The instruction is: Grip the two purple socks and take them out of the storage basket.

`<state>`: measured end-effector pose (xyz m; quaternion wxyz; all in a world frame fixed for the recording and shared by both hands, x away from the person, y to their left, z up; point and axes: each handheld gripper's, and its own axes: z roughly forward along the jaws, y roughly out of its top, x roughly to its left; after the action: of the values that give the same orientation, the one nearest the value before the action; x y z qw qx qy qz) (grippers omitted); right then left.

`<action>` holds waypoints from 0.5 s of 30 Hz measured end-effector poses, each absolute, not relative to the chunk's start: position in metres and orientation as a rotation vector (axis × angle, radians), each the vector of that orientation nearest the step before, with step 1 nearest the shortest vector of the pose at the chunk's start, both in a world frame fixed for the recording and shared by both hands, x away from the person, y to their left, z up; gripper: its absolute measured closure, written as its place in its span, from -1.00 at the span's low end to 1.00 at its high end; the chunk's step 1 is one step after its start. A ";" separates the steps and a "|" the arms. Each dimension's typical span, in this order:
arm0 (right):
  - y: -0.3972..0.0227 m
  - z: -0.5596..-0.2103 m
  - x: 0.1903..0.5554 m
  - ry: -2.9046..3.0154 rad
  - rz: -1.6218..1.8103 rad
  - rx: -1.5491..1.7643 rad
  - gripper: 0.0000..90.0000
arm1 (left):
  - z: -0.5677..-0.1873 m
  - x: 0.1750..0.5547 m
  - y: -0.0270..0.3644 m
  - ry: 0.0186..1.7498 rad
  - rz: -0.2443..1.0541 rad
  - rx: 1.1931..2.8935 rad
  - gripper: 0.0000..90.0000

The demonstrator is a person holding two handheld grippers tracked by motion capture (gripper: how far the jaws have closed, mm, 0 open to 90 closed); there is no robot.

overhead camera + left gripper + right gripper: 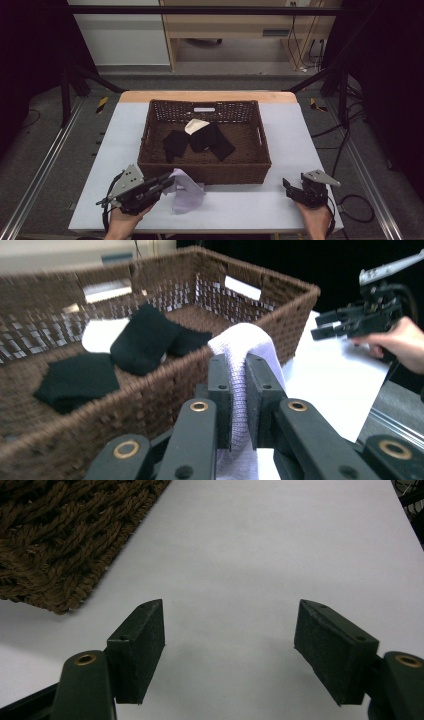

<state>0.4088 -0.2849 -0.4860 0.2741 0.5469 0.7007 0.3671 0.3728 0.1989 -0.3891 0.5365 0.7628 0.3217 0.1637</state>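
Note:
My left gripper (167,181) is shut on a pale lilac knitted cloth (186,191), which hangs from the jaws down to the white table just in front of the brown wicker basket (205,170). In the left gripper view the cloth (240,347) bulges over the tips of my left gripper (239,371). Inside the basket lie black folded cloths (200,141) and a cream one (196,125). My right gripper (288,185) rests at the front right of the table, open with nothing between its jaws; the right gripper (230,645) hovers over bare tabletop.
The basket corner (60,540) lies left of the right gripper. The white table sheet (295,135) has bare room on both sides of the basket. A metal frame and cables surround the table.

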 end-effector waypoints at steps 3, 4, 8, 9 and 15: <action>-0.285 -0.486 0.409 1.884 0.988 1.469 -0.37 | -0.402 0.377 0.195 0.785 0.378 1.856 0.81; -0.285 -0.486 0.409 1.882 0.991 1.471 -0.37 | -0.410 0.380 0.193 0.802 0.369 1.883 0.81; -0.285 -0.486 0.409 1.884 0.989 1.470 -0.37 | -0.423 0.386 0.191 0.830 0.349 1.916 0.81; -0.285 -0.486 0.409 1.884 0.989 1.470 -0.37 | -0.426 0.387 0.190 0.837 0.347 1.926 0.81; -0.285 -0.486 0.409 1.884 0.990 1.473 -0.37 | -0.441 0.393 0.186 0.866 0.333 1.973 0.80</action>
<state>0.4090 -0.2853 -0.4862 0.2731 0.5475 0.7002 0.3679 0.3933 0.1860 -0.4410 0.4624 0.8024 0.3520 0.1356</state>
